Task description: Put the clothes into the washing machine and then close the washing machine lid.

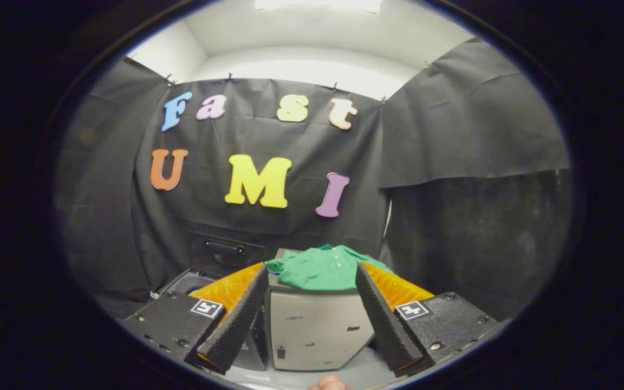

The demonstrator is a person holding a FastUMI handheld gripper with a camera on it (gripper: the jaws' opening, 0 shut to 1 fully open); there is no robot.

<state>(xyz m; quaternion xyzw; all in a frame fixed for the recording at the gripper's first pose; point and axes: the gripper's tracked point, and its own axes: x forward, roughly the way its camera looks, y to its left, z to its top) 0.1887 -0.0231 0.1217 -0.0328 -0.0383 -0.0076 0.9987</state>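
Observation:
A green garment [320,268] lies crumpled on top of a grey box-shaped unit [314,327], straight ahead and between my fingers' lines. My gripper [312,273] is open, with nothing between its fingers, and stands short of the garment. To the left of the grey unit sits a dark washing machine [190,284] with its lid [225,252] raised upright against the cloth wall; part of its round opening shows behind my left finger [239,317].
Black cloth walls close in the booth behind and on both sides. A bit of a person's hand [329,383] shows just below the grey unit. A pale floor strip lies in front of the unit.

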